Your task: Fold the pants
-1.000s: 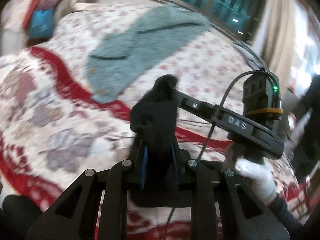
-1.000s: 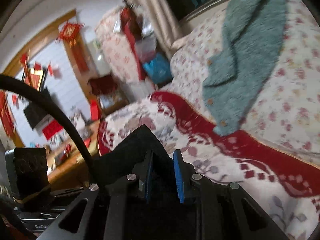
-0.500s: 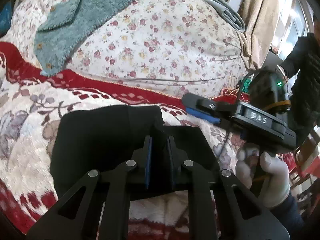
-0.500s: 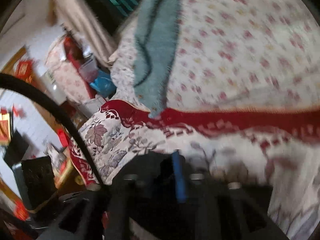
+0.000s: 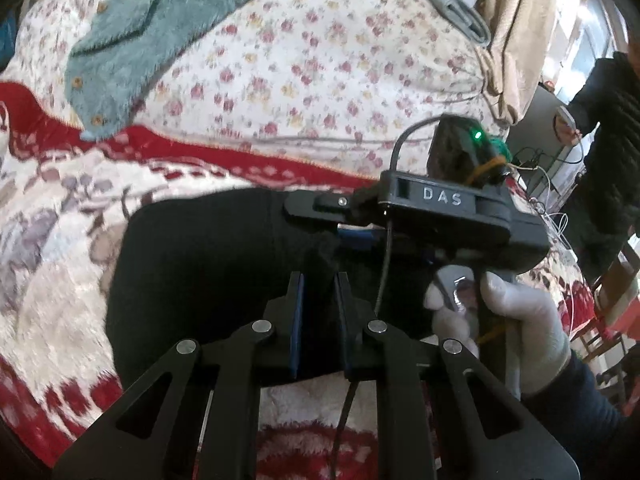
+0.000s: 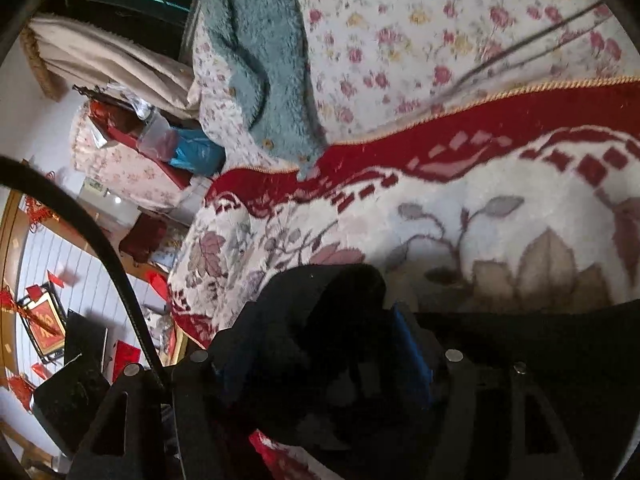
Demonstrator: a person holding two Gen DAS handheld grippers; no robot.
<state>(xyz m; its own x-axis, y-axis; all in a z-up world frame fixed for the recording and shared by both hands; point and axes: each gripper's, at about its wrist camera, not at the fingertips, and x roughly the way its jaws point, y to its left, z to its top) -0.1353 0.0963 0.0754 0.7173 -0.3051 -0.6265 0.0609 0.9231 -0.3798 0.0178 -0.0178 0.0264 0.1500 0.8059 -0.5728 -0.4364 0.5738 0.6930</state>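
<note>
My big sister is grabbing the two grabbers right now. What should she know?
Left gripper: fingers shut on the near edge of the black pants.
Right gripper: fingers shut on a bunched-up bit of the pants, on their right side.
The pants lie in a compact dark block on the red-and-white blanket. A teal fuzzy garment lies farther back, apart.
Done: the pants look folded over at least once.
Left: probably let go and smooth, or fold once more; how many folds remain cannot be told.
</note>
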